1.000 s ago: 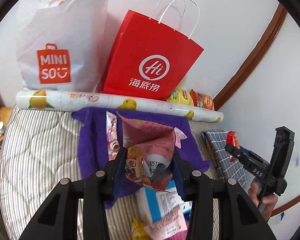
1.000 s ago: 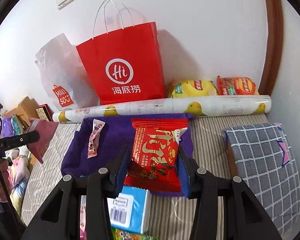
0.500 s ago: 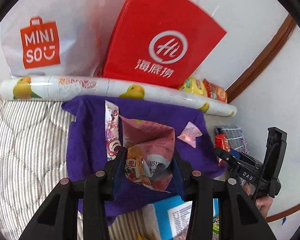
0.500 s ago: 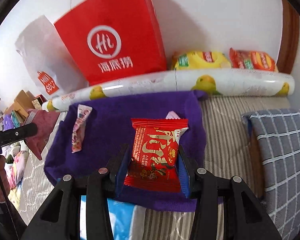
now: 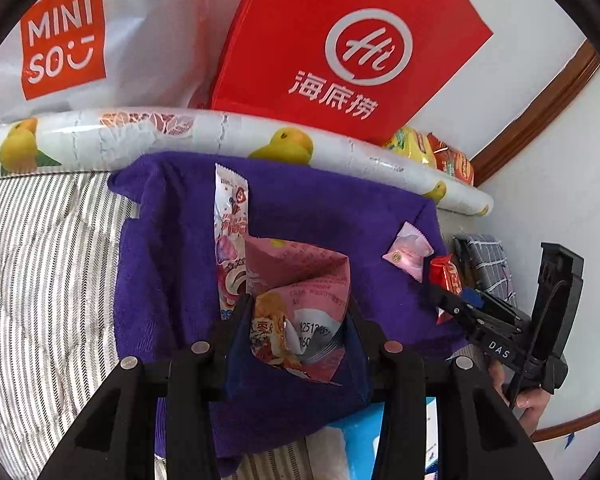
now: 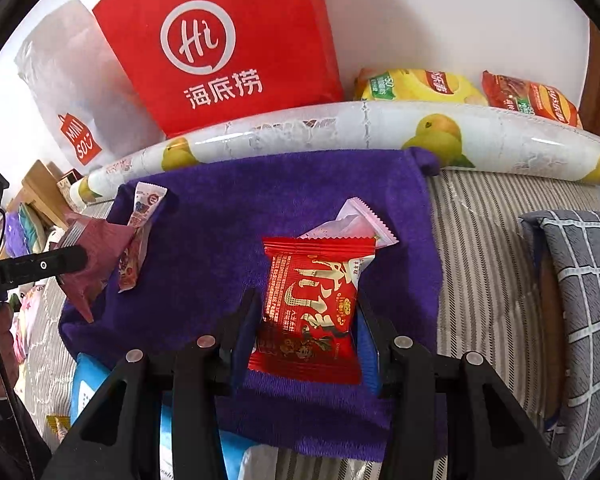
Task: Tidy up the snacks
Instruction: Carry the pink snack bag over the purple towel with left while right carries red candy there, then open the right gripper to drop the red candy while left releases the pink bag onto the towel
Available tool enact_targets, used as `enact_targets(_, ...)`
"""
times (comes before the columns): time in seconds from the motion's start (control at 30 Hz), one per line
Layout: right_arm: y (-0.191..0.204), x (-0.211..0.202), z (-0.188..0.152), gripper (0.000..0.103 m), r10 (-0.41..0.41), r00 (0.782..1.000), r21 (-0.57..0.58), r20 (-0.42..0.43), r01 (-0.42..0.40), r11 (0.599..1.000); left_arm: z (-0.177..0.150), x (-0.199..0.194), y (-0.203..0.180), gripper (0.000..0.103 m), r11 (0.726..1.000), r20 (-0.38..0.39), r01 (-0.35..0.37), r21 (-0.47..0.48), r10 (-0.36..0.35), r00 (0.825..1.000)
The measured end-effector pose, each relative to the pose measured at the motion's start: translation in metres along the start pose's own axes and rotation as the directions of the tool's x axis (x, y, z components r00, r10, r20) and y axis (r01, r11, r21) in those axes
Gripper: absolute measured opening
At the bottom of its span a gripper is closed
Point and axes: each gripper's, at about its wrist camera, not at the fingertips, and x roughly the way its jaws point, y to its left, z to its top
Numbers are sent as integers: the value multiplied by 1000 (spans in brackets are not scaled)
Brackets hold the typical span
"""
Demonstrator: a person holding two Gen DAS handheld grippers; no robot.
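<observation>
Jaws clamped – left gripper (image 5: 296, 332) on pink packet (image 5: 300, 300), right gripper (image 6: 306, 332) on red packet (image 6: 312, 308)

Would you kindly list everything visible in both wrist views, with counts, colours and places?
Purple towel: one, spread on striped bedding.
Long pink-white snack stick: one, on towel, left.
Small pale pink packet: one, on towel, right.
Red paper bag: one, against wall.
White plastic bag: one, beside red bag.
Fruit-print roll: one, behind towel.
Yellow chip bag and orange chip bag: behind roll.
Grey checked cushion: one, right.
Blue box: near towel's front.
Left gripper: holds pink crumpled packet.
Right gripper: holds red snack packet.
</observation>
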Motion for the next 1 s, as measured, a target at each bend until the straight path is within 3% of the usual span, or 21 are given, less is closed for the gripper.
enact_targets(0.37, 0, 13, 4, 45, 0, 999, -26, -46, -1, 1000, -2, 16, 6, 41, 999, -45, 40, 1, -40, 998)
enact_targets(0.8, -3, 24, 5, 46, -8, 995, -33, -100, 4, 999, -3, 25, 4, 42, 999, -77, 36, 26, -34, 996)
enact_targets(1.0, -5, 13, 3, 64, -6, 996, -28, -89, 4, 1000, -5, 22, 5, 48, 999, -104, 24, 23, -22, 994)
